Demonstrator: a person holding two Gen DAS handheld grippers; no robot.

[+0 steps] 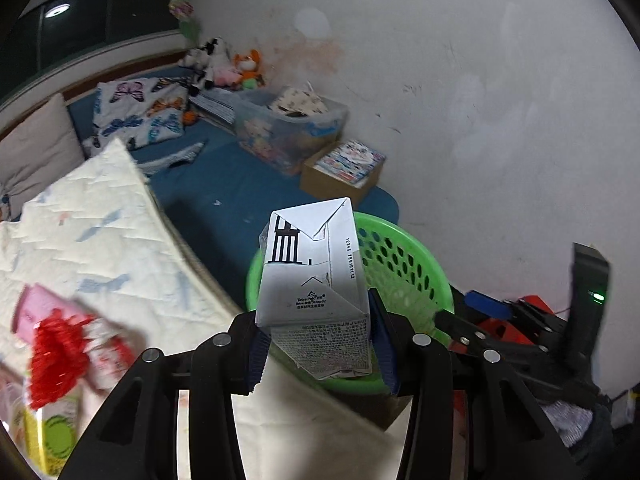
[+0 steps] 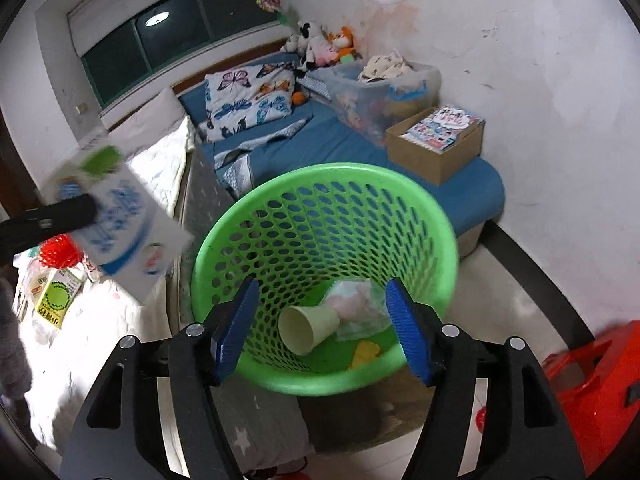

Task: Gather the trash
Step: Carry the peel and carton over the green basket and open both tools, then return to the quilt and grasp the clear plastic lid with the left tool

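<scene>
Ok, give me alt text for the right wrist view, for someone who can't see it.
The open right gripper hovers over a green mesh basket holding a paper cup and crumpled wrappers. At left, the left gripper holds a white and blue carton beside the basket.

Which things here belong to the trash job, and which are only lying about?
Job: milk carton in left gripper; green basket; paper cup inside; open right gripper.
Lying about: stuffed toys, butterfly pillow, cardboard box.
</scene>
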